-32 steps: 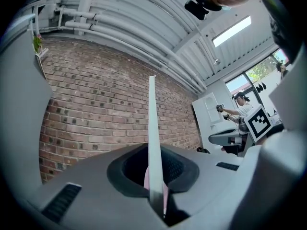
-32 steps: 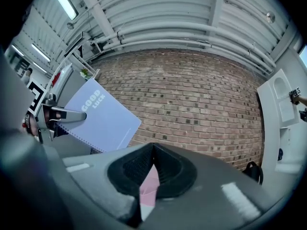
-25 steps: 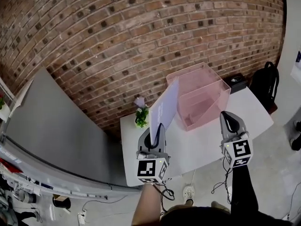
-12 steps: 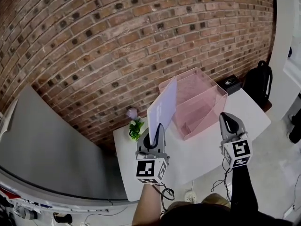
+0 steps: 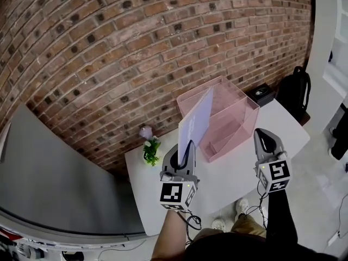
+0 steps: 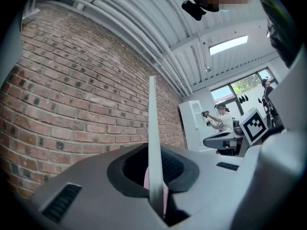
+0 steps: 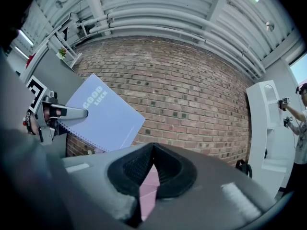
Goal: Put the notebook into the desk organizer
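Note:
A pale lilac spiral notebook [image 5: 197, 118] stands upright in the air, and my left gripper [image 5: 185, 145] is shut on its lower edge. The left gripper view shows the notebook [image 6: 152, 143] edge-on between the pads. In the head view it overlaps the near-left wall of the clear pink desk organizer [image 5: 231, 113], which stands on the white table [image 5: 234, 170]. The right gripper view shows the notebook cover [image 7: 103, 114] with the left gripper [image 7: 72, 113] clamped on it. My right gripper [image 5: 262, 133] hovers over the table's right side, shut and holding nothing.
A small potted plant with a pink flower [image 5: 149, 148] stands at the table's back left. A black box [image 5: 262, 94] sits behind the organizer and a black backpack [image 5: 296, 91] leans beyond the table. A brick wall [image 5: 136, 48] runs behind. A person [image 6: 223, 121] stands far off.
The left gripper has carried the notebook to the right, so it now overlaps the organizer's left wall. The right gripper has hardly moved.

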Demonstrator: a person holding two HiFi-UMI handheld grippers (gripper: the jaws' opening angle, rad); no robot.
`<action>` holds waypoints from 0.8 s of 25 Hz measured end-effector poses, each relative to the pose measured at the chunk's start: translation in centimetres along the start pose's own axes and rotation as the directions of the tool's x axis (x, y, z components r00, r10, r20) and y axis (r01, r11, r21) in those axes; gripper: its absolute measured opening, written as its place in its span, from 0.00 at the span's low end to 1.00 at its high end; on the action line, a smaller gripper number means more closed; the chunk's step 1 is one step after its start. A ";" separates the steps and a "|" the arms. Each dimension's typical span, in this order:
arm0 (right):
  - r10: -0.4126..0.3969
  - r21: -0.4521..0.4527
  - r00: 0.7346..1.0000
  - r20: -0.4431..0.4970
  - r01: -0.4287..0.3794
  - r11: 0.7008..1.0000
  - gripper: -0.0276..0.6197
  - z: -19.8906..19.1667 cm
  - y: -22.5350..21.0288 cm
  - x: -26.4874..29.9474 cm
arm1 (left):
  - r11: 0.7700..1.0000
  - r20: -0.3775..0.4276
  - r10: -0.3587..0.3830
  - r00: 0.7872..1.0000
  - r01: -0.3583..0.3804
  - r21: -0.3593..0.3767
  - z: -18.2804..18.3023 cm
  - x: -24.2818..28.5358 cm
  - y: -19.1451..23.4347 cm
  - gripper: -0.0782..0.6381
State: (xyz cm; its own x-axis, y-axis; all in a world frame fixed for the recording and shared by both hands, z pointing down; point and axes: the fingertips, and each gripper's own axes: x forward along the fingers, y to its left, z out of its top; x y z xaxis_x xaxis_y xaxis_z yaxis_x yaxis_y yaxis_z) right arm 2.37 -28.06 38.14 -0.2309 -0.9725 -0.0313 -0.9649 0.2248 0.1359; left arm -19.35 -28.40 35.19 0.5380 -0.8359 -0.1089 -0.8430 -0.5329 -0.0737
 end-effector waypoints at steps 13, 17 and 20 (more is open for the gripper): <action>-0.001 0.015 1.000 -0.021 0.001 1.000 0.04 -1.9 -4.0 3.3 | 0.991 -0.055 -0.131 0.990 0.133 0.025 -2.8 5.6 -2.9 0.16; 0.011 0.021 1.000 -0.024 -0.010 1.000 0.04 -2.3 -5.4 4.8 | 0.983 -0.109 -0.171 0.979 0.177 0.048 -4.2 7.8 -4.1 0.16; 0.018 0.025 0.999 -0.029 -0.018 1.000 0.04 -2.7 -6.7 6.0 | 0.981 -0.152 -0.180 0.972 0.189 0.048 -5.5 9.6 -4.6 0.16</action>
State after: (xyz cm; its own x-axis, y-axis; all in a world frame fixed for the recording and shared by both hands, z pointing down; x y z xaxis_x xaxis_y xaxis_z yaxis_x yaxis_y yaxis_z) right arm 7.74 -35.55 39.68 -0.2448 -0.9696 0.0003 -0.9635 0.2433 0.1120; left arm -10.34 -34.67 39.97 0.6738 -0.7366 0.0583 -0.7250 -0.6743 -0.1405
